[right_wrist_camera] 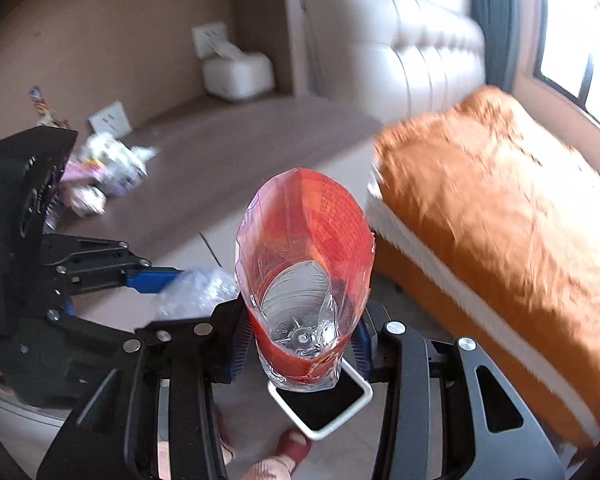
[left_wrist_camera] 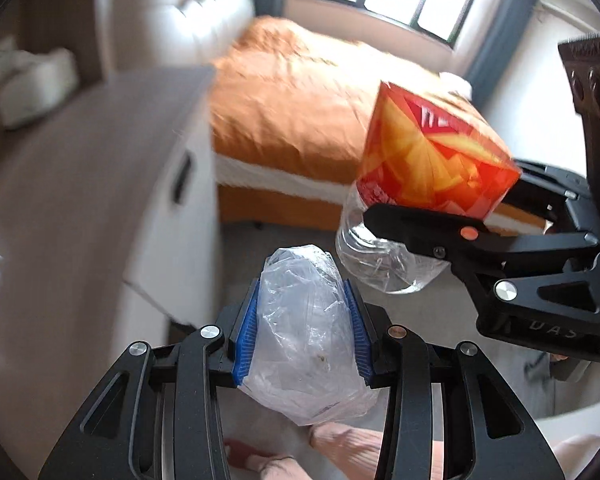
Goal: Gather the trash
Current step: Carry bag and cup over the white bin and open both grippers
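My left gripper (left_wrist_camera: pixel 302 328) is shut on a crumpled clear plastic bag (left_wrist_camera: pixel 304 340), held above the floor. My right gripper (right_wrist_camera: pixel 302 340) is shut on a clear plastic bottle (right_wrist_camera: pixel 300 332) with a loose red-orange label sleeve (right_wrist_camera: pixel 306 232). In the left wrist view the bottle (left_wrist_camera: pixel 384 256) and its sleeve (left_wrist_camera: pixel 432 152) hang just right of the bag, pinched by the right gripper (left_wrist_camera: pixel 384 220). In the right wrist view the left gripper (right_wrist_camera: pixel 168 280) with the bag (right_wrist_camera: pixel 196 292) is at the left. A white-rimmed bin (right_wrist_camera: pixel 320 404) sits on the floor right under the bottle.
A brown-topped cabinet (left_wrist_camera: pixel 80 184) stands at the left, with wrappers and crumpled paper (right_wrist_camera: pixel 104 172) and a white tissue box (right_wrist_camera: pixel 236 74) on it. A bed with an orange cover (right_wrist_camera: pixel 500 208) is at the right. The person's feet (right_wrist_camera: pixel 292 448) are below.
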Demonstrator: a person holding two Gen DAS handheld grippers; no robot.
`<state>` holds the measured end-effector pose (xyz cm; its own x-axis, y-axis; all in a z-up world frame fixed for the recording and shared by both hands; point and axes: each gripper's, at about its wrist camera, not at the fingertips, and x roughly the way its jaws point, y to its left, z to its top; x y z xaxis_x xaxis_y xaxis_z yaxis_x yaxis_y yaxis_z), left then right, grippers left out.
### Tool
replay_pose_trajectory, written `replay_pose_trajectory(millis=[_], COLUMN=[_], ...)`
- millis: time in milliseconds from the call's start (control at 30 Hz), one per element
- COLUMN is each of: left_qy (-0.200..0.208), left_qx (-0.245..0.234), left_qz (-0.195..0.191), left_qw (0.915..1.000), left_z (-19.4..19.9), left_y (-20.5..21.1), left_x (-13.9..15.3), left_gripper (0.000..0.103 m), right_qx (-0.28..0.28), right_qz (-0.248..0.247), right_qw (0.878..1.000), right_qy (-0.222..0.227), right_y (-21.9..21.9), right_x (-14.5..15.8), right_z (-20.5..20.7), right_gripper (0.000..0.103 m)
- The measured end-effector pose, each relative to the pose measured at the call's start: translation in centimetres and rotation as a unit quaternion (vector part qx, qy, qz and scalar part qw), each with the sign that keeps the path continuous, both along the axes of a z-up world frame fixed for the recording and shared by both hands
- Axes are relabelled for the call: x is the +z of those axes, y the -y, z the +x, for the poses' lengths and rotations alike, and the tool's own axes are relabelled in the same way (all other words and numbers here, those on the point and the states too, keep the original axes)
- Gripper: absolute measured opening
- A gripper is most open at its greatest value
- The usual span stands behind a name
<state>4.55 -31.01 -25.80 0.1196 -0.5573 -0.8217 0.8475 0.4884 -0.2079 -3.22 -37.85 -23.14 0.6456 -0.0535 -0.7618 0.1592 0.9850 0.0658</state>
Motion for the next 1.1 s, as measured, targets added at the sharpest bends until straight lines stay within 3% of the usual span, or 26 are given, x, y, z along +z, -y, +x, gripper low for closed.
replay_pose_trajectory(millis=[67, 200, 433, 633, 733, 767, 800, 833, 867, 900, 1100], left_qy=[-0.018, -0.053, -0.113, -0.127, -0.127, -0.124, -0.127, -0.131, -0.127, -0.111, -0.102], left_qx=[-0.014, -0.037, -0.017, -0.01, -0.008, -0.005, -0.002, -0.002, -0.002, -0.005, -0.012], left_qz=[0.008, 0.042, 0.083, 0.109, 0.119, 0.122, 0.124, 0.127, 0.131, 0.137, 0.146], left_qw=[0.9997, 0.997, 0.9901, 0.9858, 0.9847, 0.9848, 0.9841, 0.9832, 0.9831, 0.9843, 0.9839], left_z=[-0.4, -1.2, 0.4, 1.4, 1.3, 1.2, 1.3, 1.4, 1.4, 1.1, 0.7], left_y=[1.1, 3.4, 5.6, 7.2, 7.5, 7.5, 7.5, 7.5, 7.8, 7.8, 7.7], left_x=[-2.4, -8.7, -21.7, -31.8, -35.0, -35.9, -36.9, -37.6, -38.3, -38.7, -38.3], left_gripper=[0.04, 0.04, 0.04, 0.04, 0.041, 0.043, 0.059, 0.093, 0.098, 0.098, 0.098], right_qx=[-0.006, -0.016, -0.011, -0.01, 0.002, 0.008, 0.012, 0.011, 0.006, 0.001, -0.018], right_qz=[0.009, 0.043, 0.042, 0.082, 0.09, 0.094, 0.093, 0.097, 0.104, 0.11, 0.092], right_qw=[1.0, 0.997, 0.99, 0.979, 0.975, 0.974, 0.972, 0.972, 0.971, 0.97, 0.974], right_qy=[-0.016, -0.064, -0.132, -0.184, -0.201, -0.208, -0.213, -0.214, -0.216, -0.216, -0.208], right_y=[0.9, 2.6, 4.5, 6.4, 6.5, 6.4, 6.4, 6.5, 6.8, 7.1, 7.9], right_x=[-1.9, -8.8, -21.5, -32.4, -36.3, -37.3, -38.4, -39.1, -39.6, -40.0, -39.5], right_z=[0.1, 1.0, 2.3, 4.0, 4.6, 4.8, 4.8, 4.7, 4.6, 4.6, 3.3], right_gripper=[0.044, 0.044, 0.044, 0.044, 0.044, 0.045, 0.047, 0.064, 0.075, 0.094, 0.098])
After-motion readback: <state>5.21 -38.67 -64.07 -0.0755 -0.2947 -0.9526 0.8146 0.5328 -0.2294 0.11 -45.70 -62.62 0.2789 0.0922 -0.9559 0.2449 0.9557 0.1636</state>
